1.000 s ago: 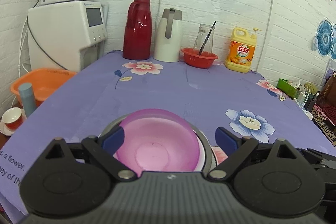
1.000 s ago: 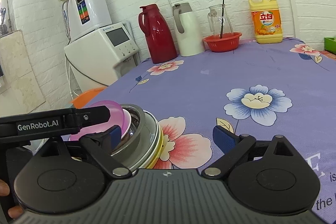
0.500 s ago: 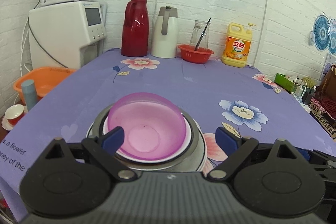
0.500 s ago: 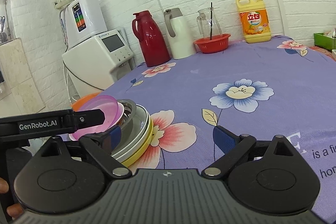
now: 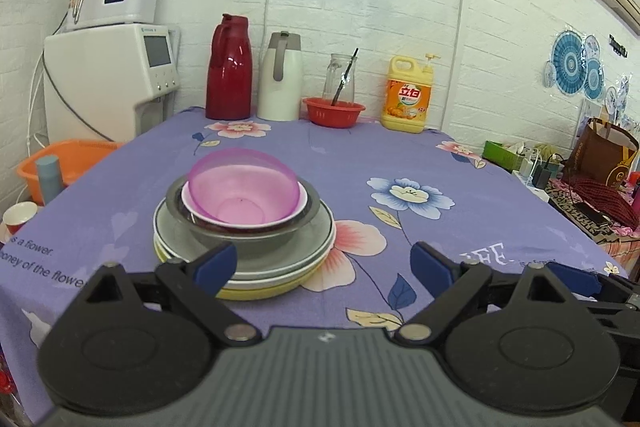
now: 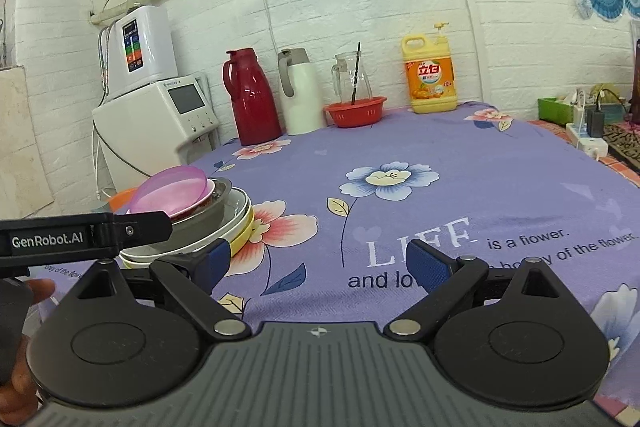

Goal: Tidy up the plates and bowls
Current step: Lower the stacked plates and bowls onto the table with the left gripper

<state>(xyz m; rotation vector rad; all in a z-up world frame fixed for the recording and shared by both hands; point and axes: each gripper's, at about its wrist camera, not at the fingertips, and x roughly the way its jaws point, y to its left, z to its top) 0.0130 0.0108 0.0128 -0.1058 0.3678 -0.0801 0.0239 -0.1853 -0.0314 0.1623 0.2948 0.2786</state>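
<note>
Both the left gripper [image 5: 324, 263] and the right gripper [image 6: 318, 263] have drawn back from the nested stack [image 5: 244, 227], jaws wide and empty; its pink bowl [image 5: 244, 191] sits tilted on top, suggesting stacking is finished.
</note>
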